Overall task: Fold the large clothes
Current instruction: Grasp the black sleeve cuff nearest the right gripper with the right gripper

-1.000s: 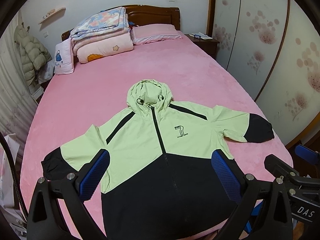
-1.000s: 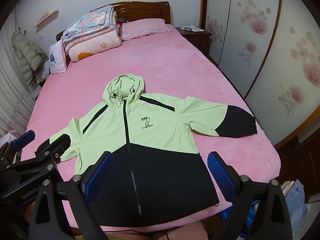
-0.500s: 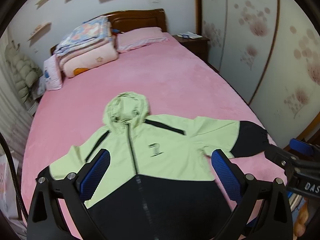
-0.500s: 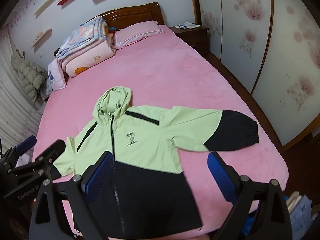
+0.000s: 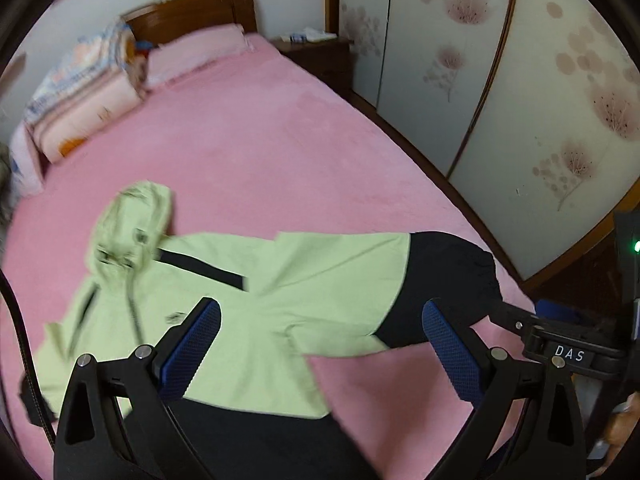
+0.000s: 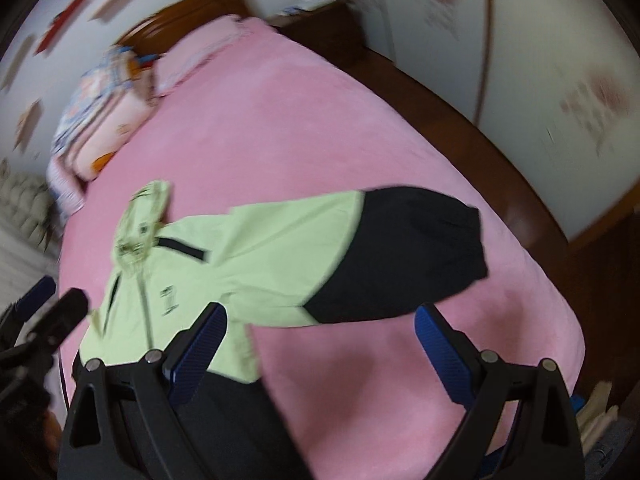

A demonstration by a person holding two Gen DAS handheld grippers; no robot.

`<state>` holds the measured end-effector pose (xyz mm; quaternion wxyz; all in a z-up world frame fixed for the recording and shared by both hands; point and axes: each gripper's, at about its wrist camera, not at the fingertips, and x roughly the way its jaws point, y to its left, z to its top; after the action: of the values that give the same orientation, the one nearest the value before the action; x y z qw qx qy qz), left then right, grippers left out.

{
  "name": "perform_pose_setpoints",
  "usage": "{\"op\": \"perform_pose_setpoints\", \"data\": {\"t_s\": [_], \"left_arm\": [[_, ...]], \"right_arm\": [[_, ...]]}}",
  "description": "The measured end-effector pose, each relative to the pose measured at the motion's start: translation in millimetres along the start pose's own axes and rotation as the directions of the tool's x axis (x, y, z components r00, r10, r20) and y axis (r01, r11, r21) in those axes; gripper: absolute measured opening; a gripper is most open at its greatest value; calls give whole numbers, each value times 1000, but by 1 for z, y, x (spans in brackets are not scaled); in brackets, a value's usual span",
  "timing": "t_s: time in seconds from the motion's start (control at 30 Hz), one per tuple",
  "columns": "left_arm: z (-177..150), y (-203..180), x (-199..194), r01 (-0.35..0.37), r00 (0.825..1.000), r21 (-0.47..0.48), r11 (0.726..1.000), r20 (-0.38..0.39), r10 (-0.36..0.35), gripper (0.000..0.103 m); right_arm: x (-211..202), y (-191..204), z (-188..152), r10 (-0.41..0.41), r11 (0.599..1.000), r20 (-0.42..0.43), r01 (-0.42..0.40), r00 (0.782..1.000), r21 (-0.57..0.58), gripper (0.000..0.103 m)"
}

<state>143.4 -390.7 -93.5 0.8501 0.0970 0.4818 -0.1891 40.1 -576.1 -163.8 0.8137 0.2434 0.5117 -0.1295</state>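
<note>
Pink fuzzy bedspread (image 5: 280,152) filled most of both shots, and the lime-green and black hooded zip jacket (image 5: 256,304) lay flat on it, front up, near the foot of the bed, hood (image 5: 132,224) pointing toward the dark wooden headboard (image 5: 192,16).

Compared to a second ago, both cameras had swung toward the jacket's black-cuffed sleeve (image 6: 400,248), the one stretched out toward the floral-print wardrobe doors (image 5: 540,92). Before, the jacket sat centred between the fingers; now its body was off to the lower left and that sleeve ran across the middle of both views. Everything was also tilted and smeared, way blurrier than earlier, especially the right wrist view.

The left gripper (image 5: 320,348) had its blue-padded fingers wide apart, hovering above the jacket's side and armpit area, nothing between them. Same deal with the right gripper (image 6: 320,348): jaws spread wide, empty, over the pink cover just below the sleeve. Can't tell if either was touching fabric.

The stack of folded patterned blankets (image 5: 84,92) and the pink pillow (image 5: 196,52) were by the headboard, well apart from the jacket.
</note>
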Motion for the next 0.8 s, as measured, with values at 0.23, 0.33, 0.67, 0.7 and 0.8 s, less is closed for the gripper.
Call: {"op": "perform_pose_setpoints", "data": {"t_s": [0.23,0.33,0.67,0.7,0.8], "left_arm": [[-3,-19,90,-5,998,-38,999,-68,3,100],[-6,-22,130,-5,994,-59,998,-113,-2,100],[-17,-10,189,110,964,-225,968,-211,-159,100],[-16,-9,190,120,962,-239,963,-213,-173,100],[-16,-6,190,116,962,-256,960,-210,-172,100]], "right_arm": [[69,-95,5,-81,982,-81,93,993,164,96],[93,-125,0,-77,965,-117,103,990,243,96],[152,-159,-11,11,907,-149,53,989,417,87],[154,-159,-9,13,906,-136,46,991,421,87],[158,-157,2,32,899,-90,10,995,437,74]]}}
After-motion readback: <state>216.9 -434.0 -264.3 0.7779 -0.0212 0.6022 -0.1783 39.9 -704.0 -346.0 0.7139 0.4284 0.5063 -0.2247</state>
